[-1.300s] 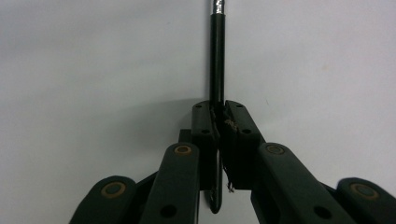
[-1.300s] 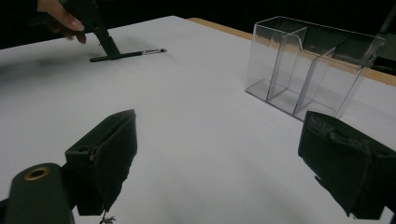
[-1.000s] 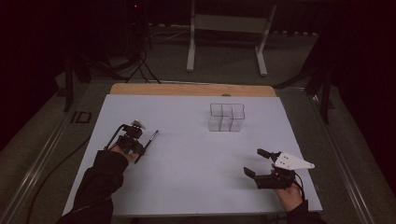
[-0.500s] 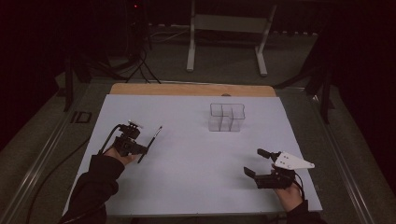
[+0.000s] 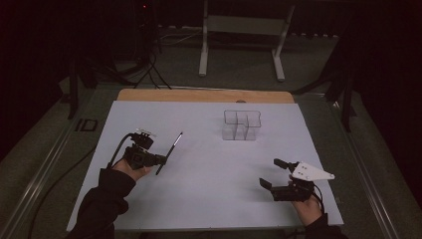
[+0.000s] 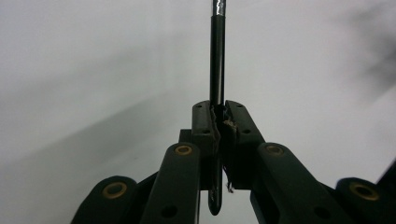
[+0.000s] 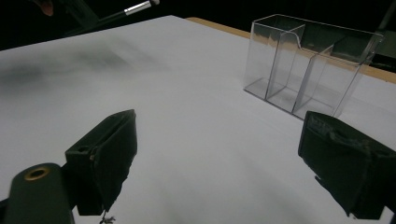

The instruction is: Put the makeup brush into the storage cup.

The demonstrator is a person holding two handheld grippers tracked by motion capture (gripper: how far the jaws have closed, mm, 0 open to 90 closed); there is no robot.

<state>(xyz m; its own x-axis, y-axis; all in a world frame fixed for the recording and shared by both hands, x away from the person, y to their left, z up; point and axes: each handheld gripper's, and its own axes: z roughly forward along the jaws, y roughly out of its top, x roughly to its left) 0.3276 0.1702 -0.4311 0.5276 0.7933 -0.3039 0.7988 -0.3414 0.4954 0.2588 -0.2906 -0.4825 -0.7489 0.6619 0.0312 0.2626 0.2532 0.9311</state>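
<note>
- White sheet (image 5: 209, 169) covers most of the table, with a strip of bare wood (image 5: 204, 95) showing along its far edge.
- At the left of the high view, a person's hand in a dark sleeve holds the left gripper (image 5: 158, 160) above the sheet.
- Its jaws are pressed together on a thin black pen-like stick (image 5: 169, 153), which has a silver tip at its far end.
- From above, the stick slants away from the person and a little to the right, its silver tip farthest from the hand.
- In the left gripper view the same stick (image 6: 217, 60) runs straight up the middle of the picture. The two black pads clamp its lower part, and a short rounded end pokes out below them.
- A clear plastic organiser (image 5: 241, 124) with several upright open-topped compartments stands on the far right part of the sheet, well apart from both grippers.
- At the lower right of the high view, the person's other hand holds the right gripper (image 5: 273, 173) near the near edge of the sheet, with a pale three-cornered plate on top.
- Its jaws stand wide apart with nothing between them.
- In the right gripper view the two black pads (image 7: 109, 154) frame bare white sheet. The clear organiser (image 7: 310, 65) stands beyond them to the right, and the stick's silver tip (image 7: 140, 6) shows far off at the top left.
</note>
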